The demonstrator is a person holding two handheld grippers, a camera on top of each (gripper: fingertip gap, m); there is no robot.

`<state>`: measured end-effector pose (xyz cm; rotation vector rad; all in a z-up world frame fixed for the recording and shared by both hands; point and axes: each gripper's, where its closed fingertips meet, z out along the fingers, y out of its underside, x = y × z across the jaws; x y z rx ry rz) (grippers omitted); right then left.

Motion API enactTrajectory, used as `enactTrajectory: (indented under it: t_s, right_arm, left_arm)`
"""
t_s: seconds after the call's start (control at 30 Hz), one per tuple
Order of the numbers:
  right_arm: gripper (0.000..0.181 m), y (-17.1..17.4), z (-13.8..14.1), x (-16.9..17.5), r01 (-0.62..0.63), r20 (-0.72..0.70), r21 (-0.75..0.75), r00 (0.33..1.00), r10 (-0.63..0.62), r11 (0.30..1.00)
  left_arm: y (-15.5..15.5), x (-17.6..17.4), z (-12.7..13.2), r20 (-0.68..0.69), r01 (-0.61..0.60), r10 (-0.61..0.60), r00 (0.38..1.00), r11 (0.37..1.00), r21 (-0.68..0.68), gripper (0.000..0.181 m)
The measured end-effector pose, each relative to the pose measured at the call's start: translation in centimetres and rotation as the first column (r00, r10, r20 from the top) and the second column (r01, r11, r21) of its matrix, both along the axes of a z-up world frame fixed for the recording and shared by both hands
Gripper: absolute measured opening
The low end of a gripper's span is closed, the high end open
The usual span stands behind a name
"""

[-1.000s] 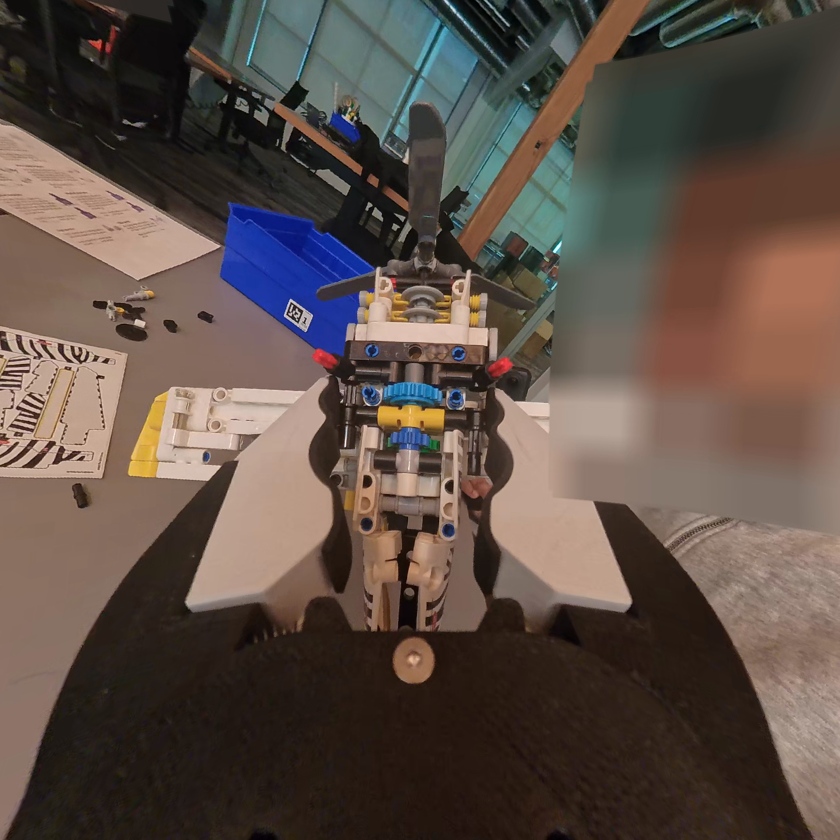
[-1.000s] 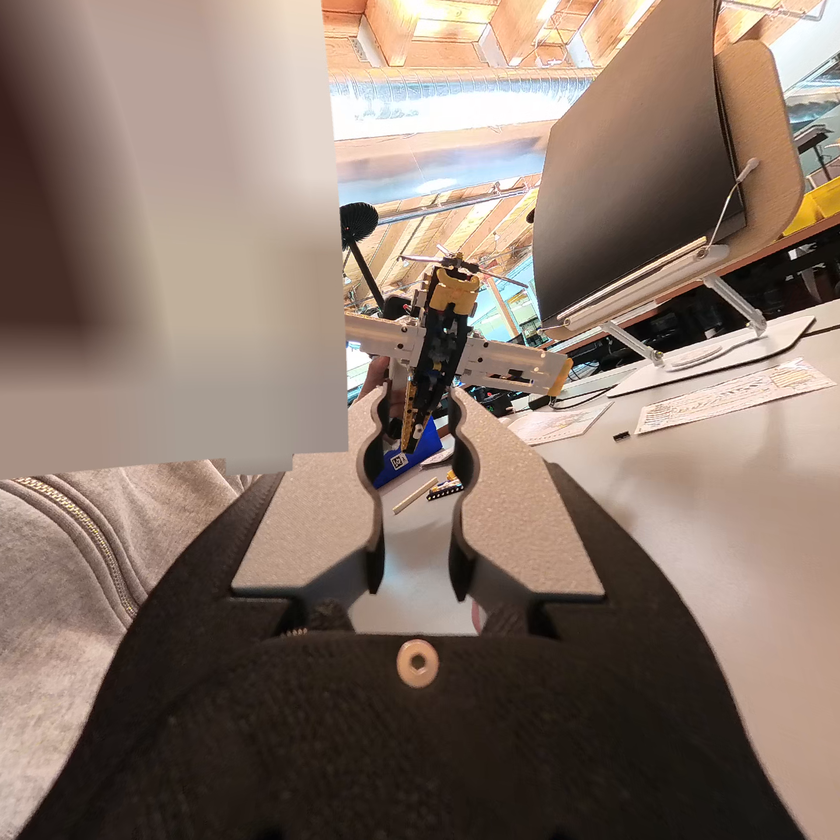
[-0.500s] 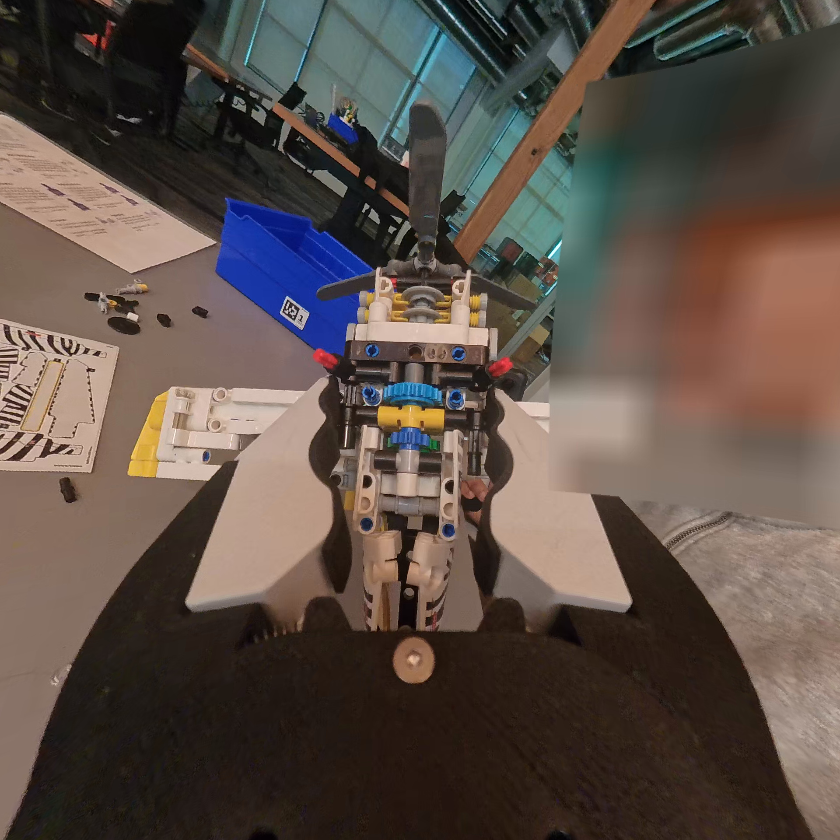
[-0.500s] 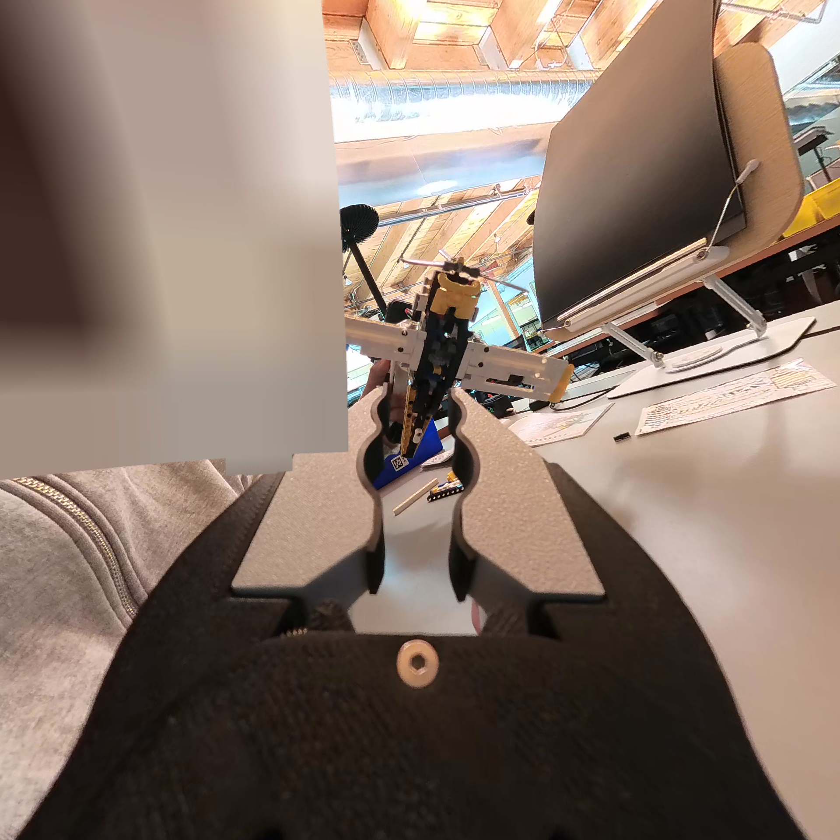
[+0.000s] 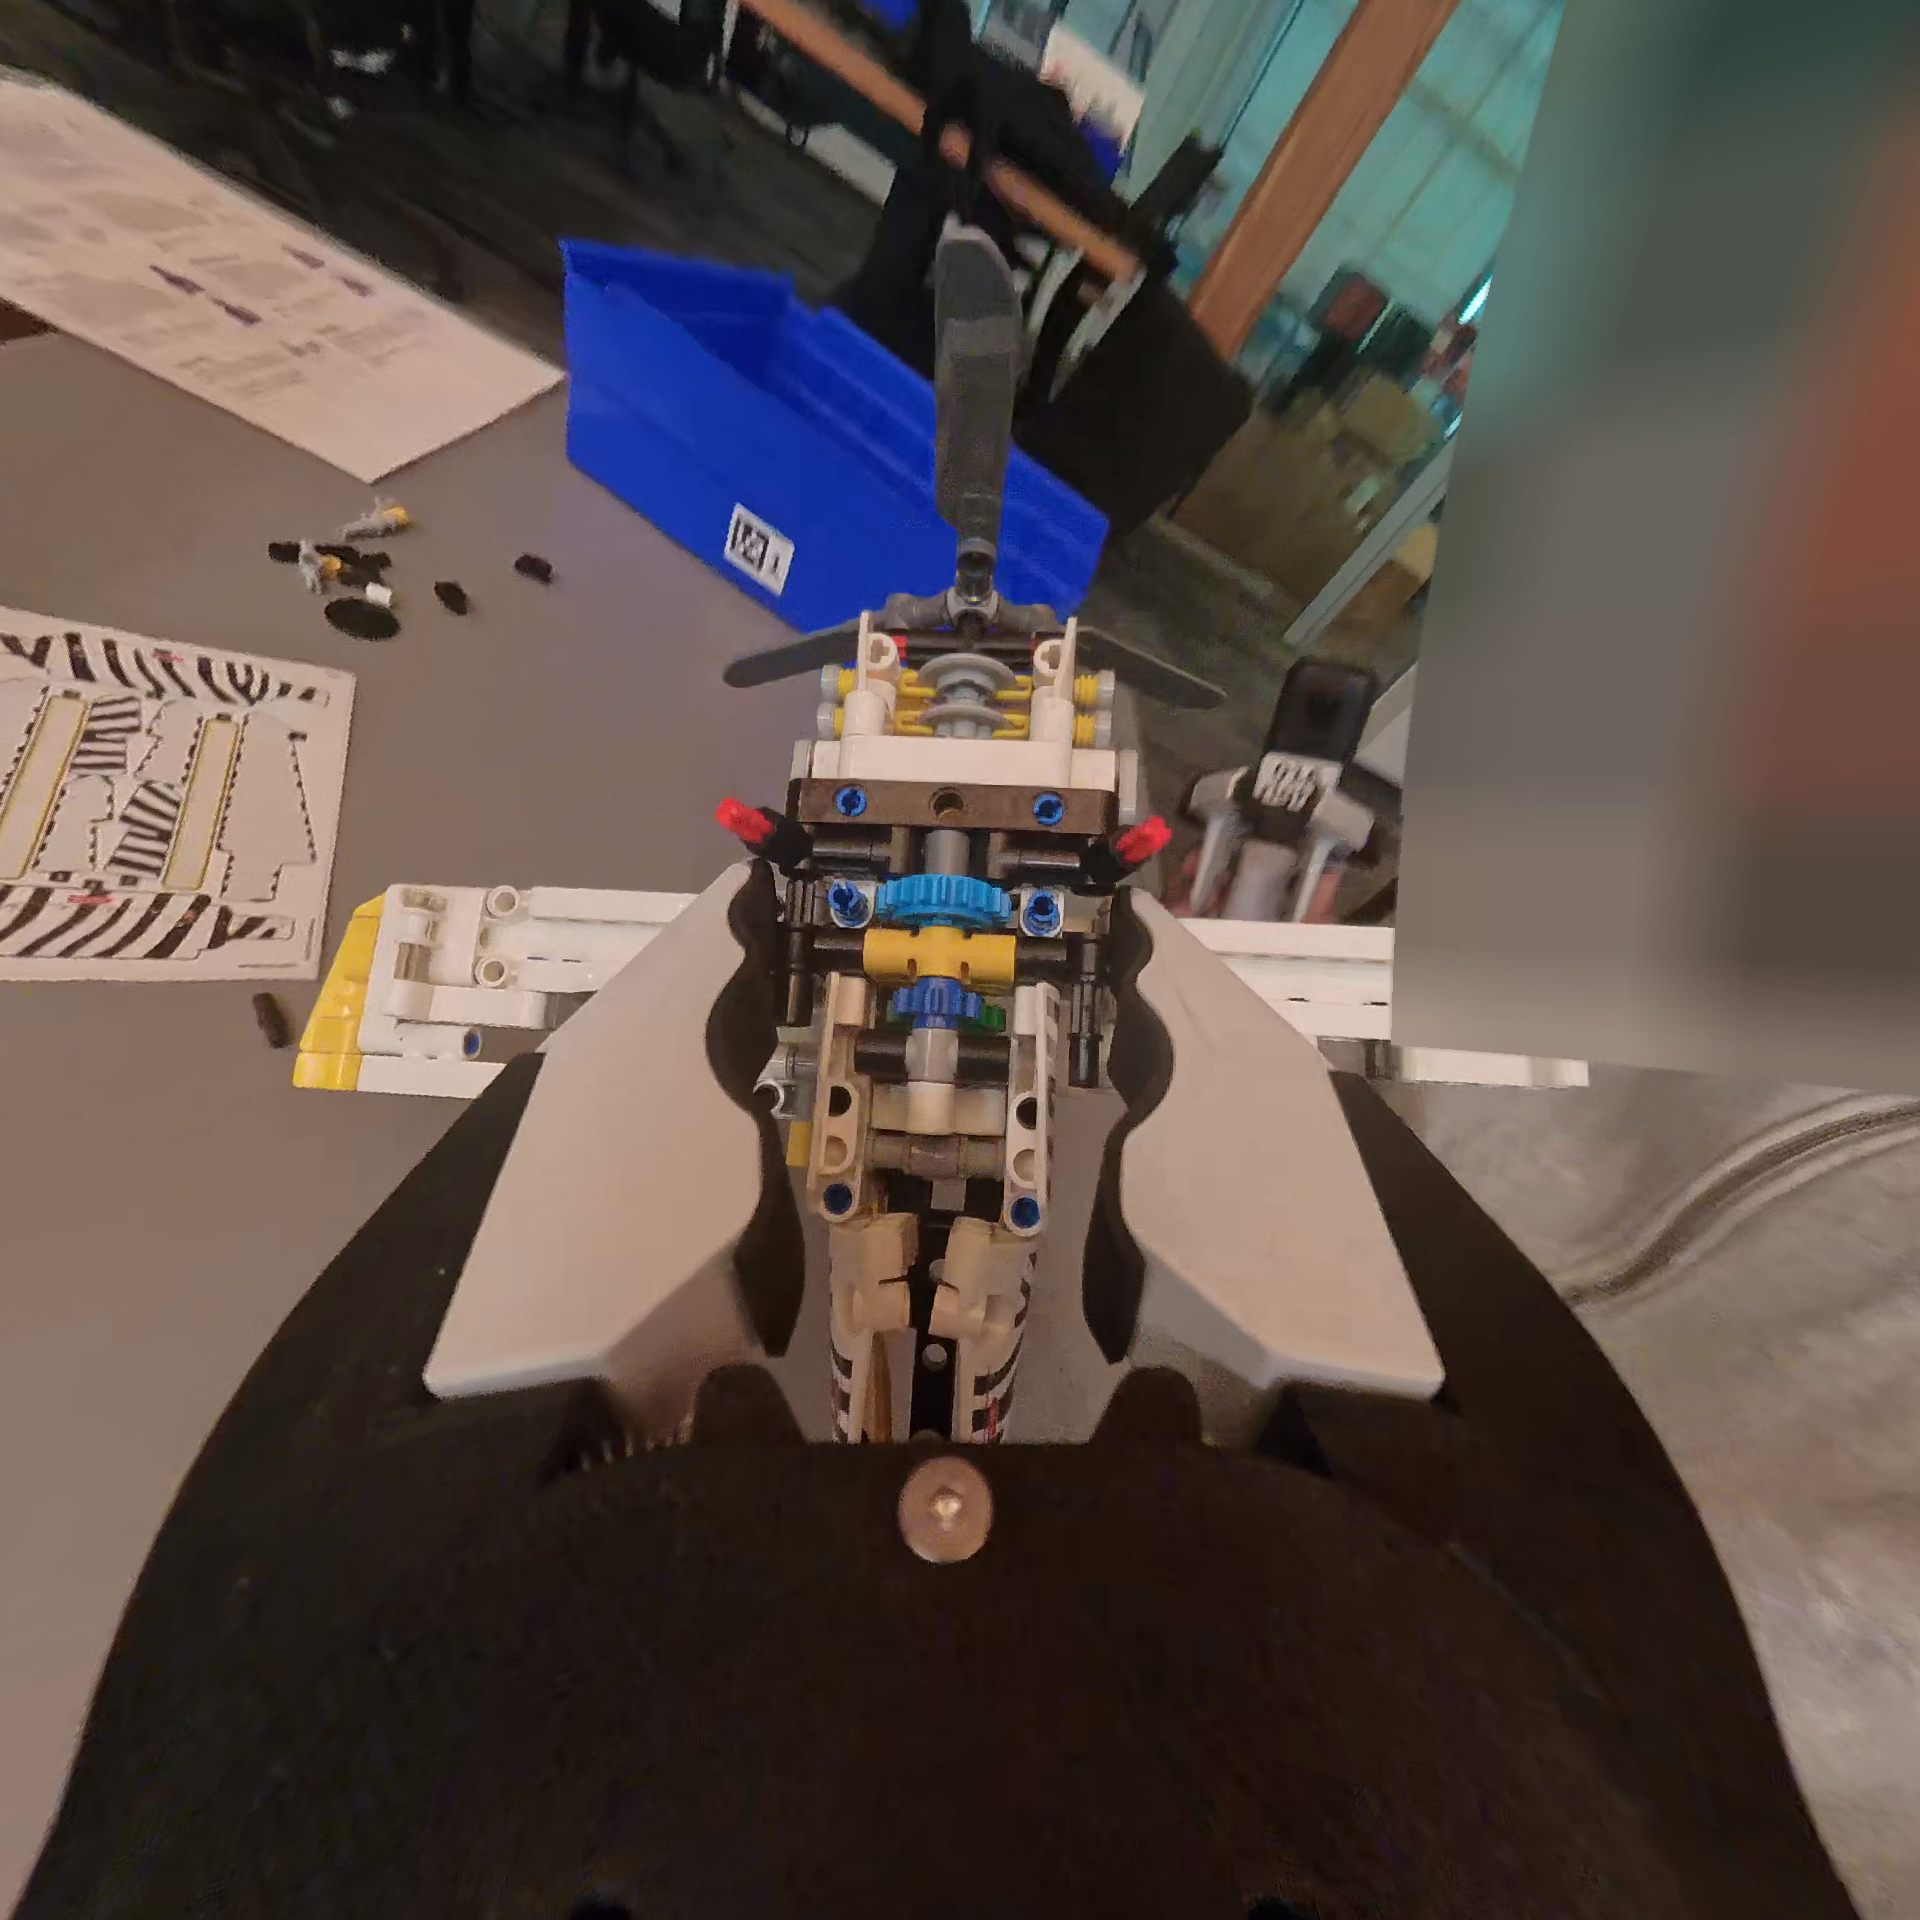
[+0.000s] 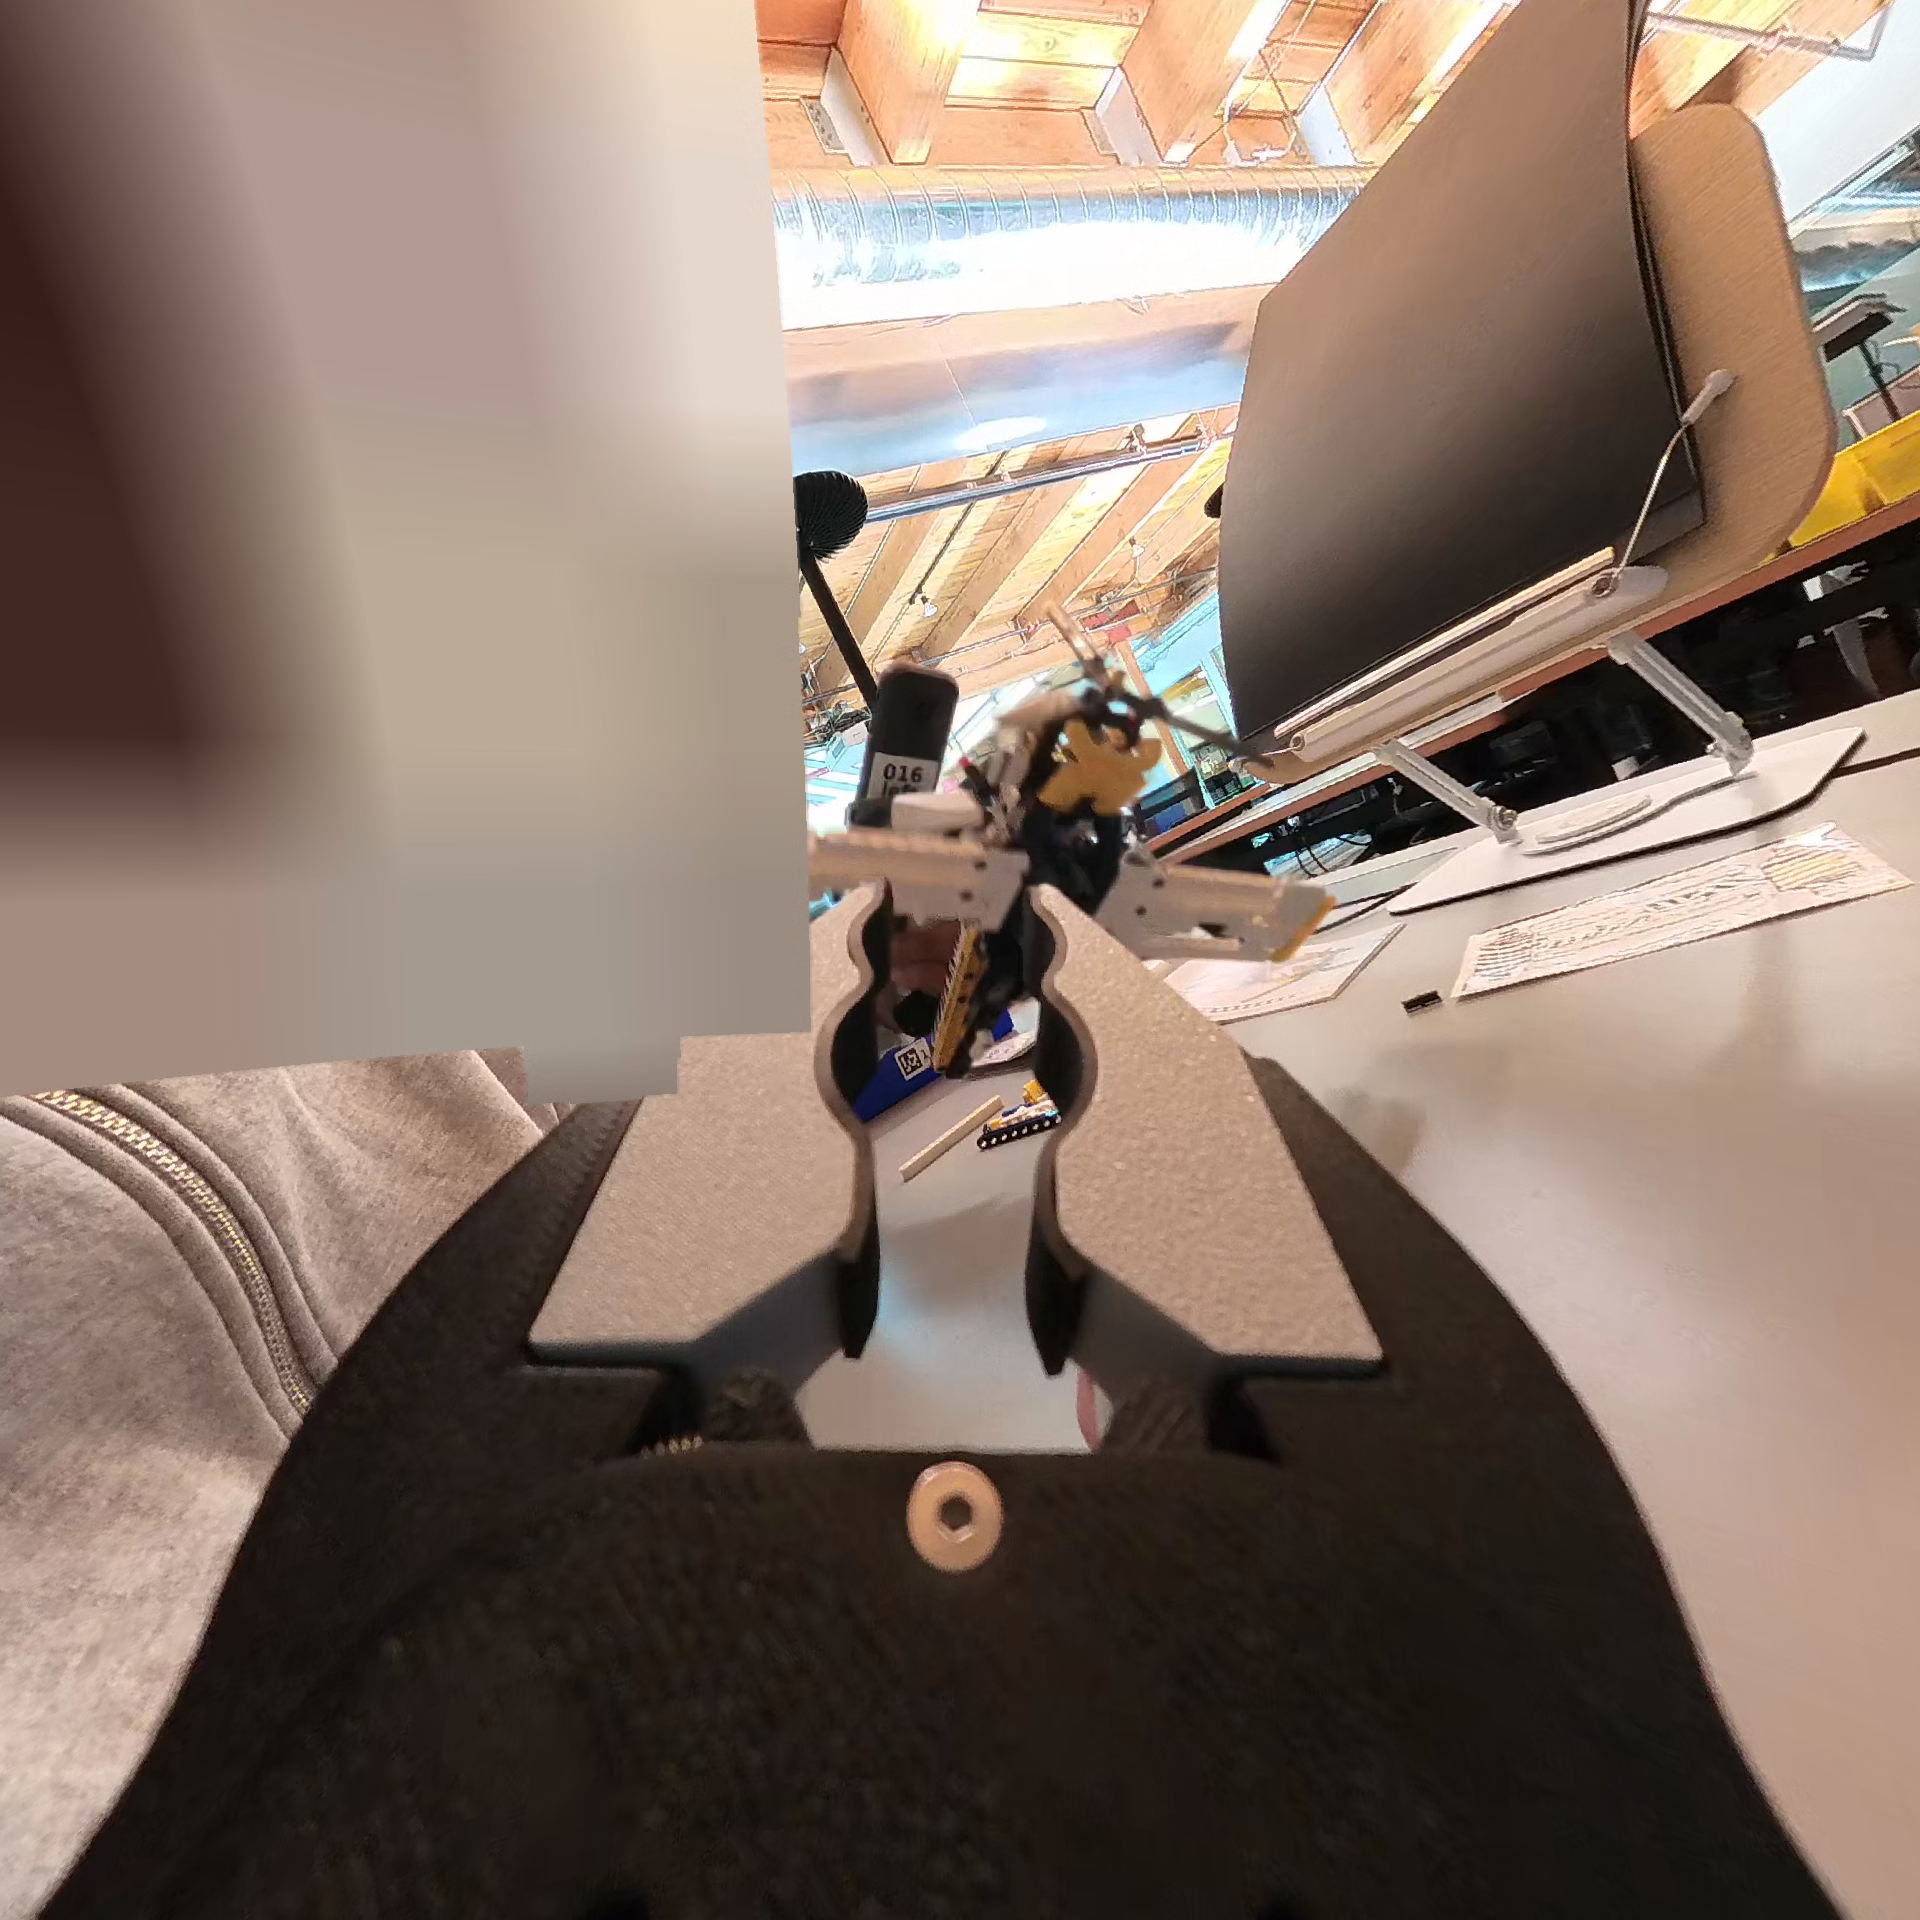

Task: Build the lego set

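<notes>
A lego plane model [image 5: 961, 769] with a white body, blue gears, red pins and a grey propeller [image 5: 977, 353] stands between the fingers of my left gripper [image 5: 940, 894], which is shut on its body. Its white, yellow-tipped wing [image 5: 436, 977] sticks out to the left. In the right wrist view the model [image 6: 1081, 769] hangs in the air, tilted, beyond my right gripper [image 6: 956, 904]. That gripper is open and empty. It also shows far off in the left wrist view [image 5: 1273, 831], past the right wing.
A blue bin [image 5: 790, 416], a striped sticker sheet [image 5: 156, 800], an instruction sheet [image 5: 208, 291] and loose small parts [image 5: 364, 571] lie on the grey table. A dark screen on a stand [image 6: 1455, 416] and a tan beam [image 6: 951, 1138] show on the right. A grey sleeve [image 6: 156, 1299] is close. Tip to tip, the grippers are about 20 cm apart.
The left gripper has tipped downward with the model still held. In the right wrist view the model has tilted clockwise and looks closer. The right gripper now shows in the left wrist view.
</notes>
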<state>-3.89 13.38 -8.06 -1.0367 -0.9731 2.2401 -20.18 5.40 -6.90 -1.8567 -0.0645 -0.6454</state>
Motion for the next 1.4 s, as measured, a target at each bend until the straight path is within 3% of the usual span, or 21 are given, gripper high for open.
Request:
enactTrajectory:
  t_s: [0.23, 0.4, 0.83, 0.93, 1.2, 1.3, 1.4]
  right_arm:
    - [0.022, 0.2, 0.1, 0.1, 0.003, -0.007, -0.008, 1.0, -0.003, 1.0]
    - [0.022, 0.2, 0.1, 0.1, 0.003, -0.01, -0.011, 1.0, -0.003, 1.0]
    - [0.023, 0.2, 0.1, 0.2, 0.003, -0.011, -0.012, 1.0, -0.003, 1.0]
    - [0.023, 0.2, 0.0, 0.1, 0.006, -0.008, -0.007, 1.0, -0.006, 1.0]
    - [0.024, 0.0, 0.0, 0.1, 0.016, -0.007, 0.004, 1.0, -0.016, 1.0]
    - [0.022, 0.0, 0.0, -0.1, 0.017, 0.007, 0.002, 1.0, -0.017, 1.0]
    - [0.027, -0.1, 0.1, -0.6, 0.011, 0.025, -0.008, 1.0, -0.011, 1.0]
  left_arm:
    - [1.9, 1.9, -4.2, -0.198, 0.021, -0.058, 0.978, 0.983, -0.183, 0.062]
    - [3.3, 2.2, -7.6, -0.309, -0.029, -0.071, 0.948, 0.95, -0.31, 0.062]
    - [4.8, 2.7, -11.9, -0.514, -0.11, -0.139, 0.847, 0.899, -0.425, 0.062]
    - [5.1, 3.3, -11.4, -0.488, -0.084, -0.135, 0.862, 0.912, -0.401, 0.06]
    - [3.5, 3.1, -6.4, -0.32, -0.081, 0.0, 0.947, 0.967, -0.24, 0.056]
    - [2.1, 2.2, -5.3, -0.318, -0.147, 0.086, 0.944, 0.974, -0.172, 0.056]
    - [0.6, 0.4, -4.5, -0.379, -0.255, 0.202, 0.903, 0.962, -0.096, 0.056]
